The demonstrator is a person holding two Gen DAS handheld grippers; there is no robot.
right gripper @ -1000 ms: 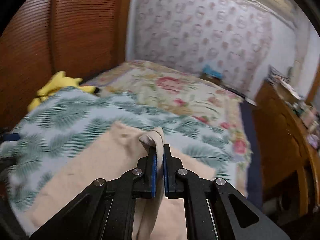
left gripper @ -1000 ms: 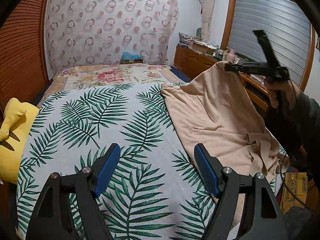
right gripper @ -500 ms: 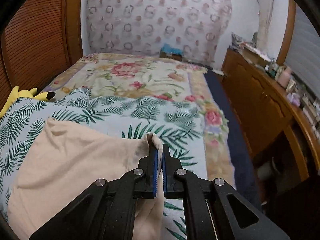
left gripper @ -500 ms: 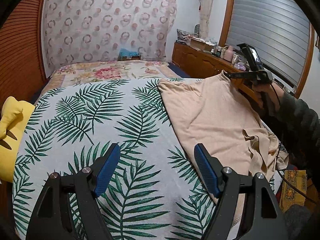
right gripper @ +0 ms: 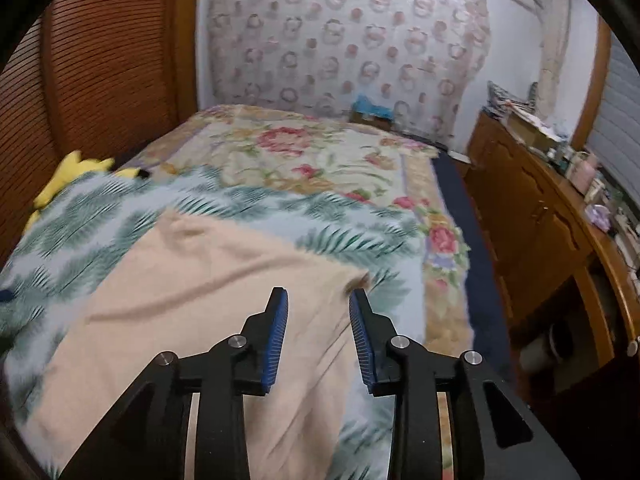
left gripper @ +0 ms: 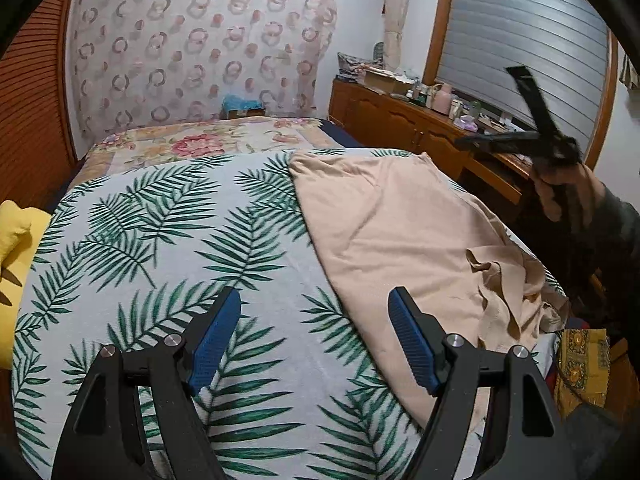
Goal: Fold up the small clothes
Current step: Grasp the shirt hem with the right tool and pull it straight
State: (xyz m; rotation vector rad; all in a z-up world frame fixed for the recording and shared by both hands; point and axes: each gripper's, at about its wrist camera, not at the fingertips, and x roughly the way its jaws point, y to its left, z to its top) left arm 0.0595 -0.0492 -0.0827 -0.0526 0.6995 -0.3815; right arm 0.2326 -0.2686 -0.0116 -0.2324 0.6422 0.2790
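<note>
Left tool [left gripper: 314, 334] low in foreground, blue pads [left gripper: 214, 334] wide apart, nothing between them, above palm-leaf bedspread [left gripper: 160, 240]. Beige garment [left gripper: 400, 232] spread flat on right part of bed, near edge bunched in folds. Right tool [left gripper: 460, 143] raised at far right, blurred, clear of garment, held by hand [left gripper: 568, 192] in dark sleeve. Yellow plush toy [left gripper: 16, 256] at left edge. Wooden dresser [left gripper: 400, 120] under shuttered window.
</note>
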